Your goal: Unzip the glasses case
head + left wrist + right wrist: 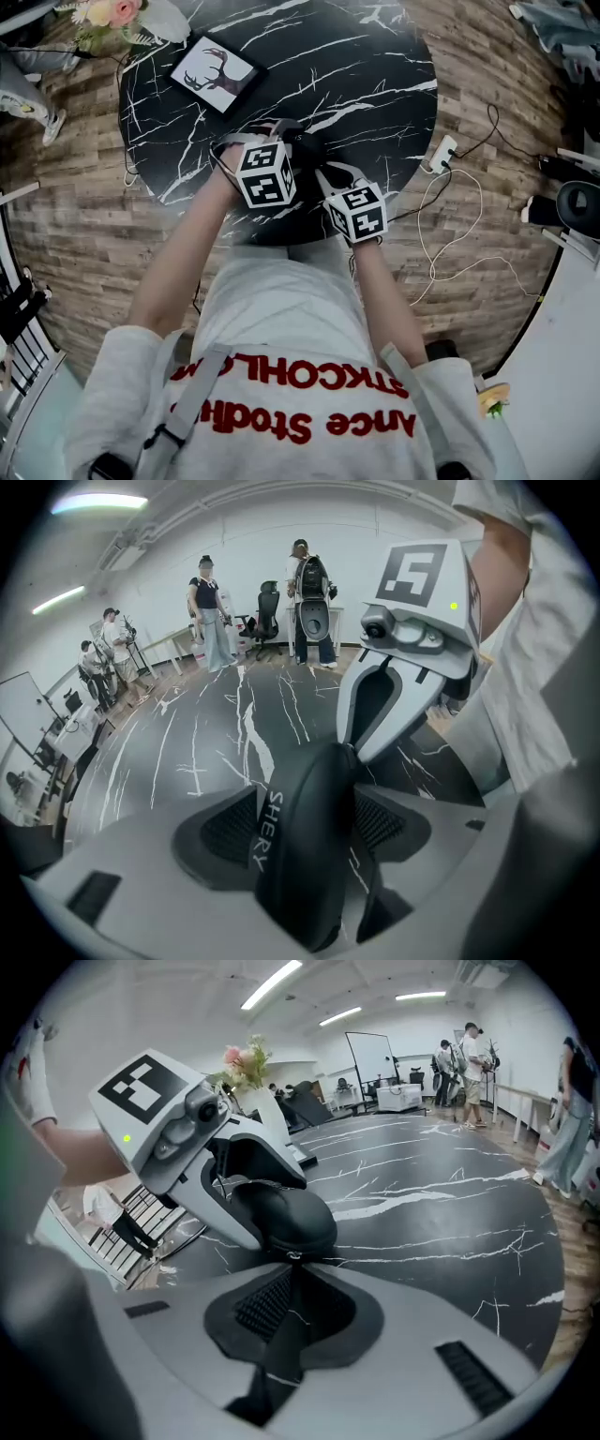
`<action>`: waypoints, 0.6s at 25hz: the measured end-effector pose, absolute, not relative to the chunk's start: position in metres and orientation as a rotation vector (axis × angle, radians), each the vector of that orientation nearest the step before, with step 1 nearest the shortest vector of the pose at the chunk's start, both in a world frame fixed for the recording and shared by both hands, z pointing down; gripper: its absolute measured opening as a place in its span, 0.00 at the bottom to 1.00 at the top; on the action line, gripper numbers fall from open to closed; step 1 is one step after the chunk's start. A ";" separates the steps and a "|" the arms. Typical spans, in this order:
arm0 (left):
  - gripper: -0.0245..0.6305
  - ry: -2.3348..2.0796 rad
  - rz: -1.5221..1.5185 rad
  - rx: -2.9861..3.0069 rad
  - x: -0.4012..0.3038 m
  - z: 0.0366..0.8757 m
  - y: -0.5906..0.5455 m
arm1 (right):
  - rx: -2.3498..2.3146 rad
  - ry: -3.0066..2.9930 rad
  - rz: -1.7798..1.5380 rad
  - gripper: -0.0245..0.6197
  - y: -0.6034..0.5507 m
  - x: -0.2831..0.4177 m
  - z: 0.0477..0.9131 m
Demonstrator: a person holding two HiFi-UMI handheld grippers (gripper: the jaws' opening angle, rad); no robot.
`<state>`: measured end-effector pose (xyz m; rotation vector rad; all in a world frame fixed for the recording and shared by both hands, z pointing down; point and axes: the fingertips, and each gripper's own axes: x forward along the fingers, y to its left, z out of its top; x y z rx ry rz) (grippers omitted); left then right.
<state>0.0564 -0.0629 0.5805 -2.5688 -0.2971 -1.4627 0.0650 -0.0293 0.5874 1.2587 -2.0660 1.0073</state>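
Observation:
The black glasses case (309, 855), printed SHERY, stands on edge between the pads of my left gripper (305, 808), which is shut on it. My right gripper (349, 750) meets the case's far end with its jaws almost together. In the right gripper view, the right gripper (292, 1269) is pinched on the small zipper pull (292, 1257) at the near end of the case (300, 1222). The left gripper (267, 1199) clamps the case from behind there. In the head view both grippers, left (281, 141) and right (326, 176), meet over the case (305, 150) at the near edge of the round black marble table (375, 84).
A framed deer picture (214, 73) lies at the table's far left, with flowers (108, 14) beyond it. A white power strip (441, 153) and cable lie on the wooden floor to the right. Several people stand in the background (309, 602).

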 end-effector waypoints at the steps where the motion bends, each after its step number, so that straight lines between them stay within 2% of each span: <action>1: 0.53 -0.293 -1.462 -2.577 0.056 0.580 -0.063 | 1.268 -2.072 1.014 0.10 -0.028 0.065 0.585; 15: 0.53 -0.295 -1.470 -2.552 0.056 0.582 -0.061 | 1.386 -2.106 1.081 0.09 -0.025 0.074 0.577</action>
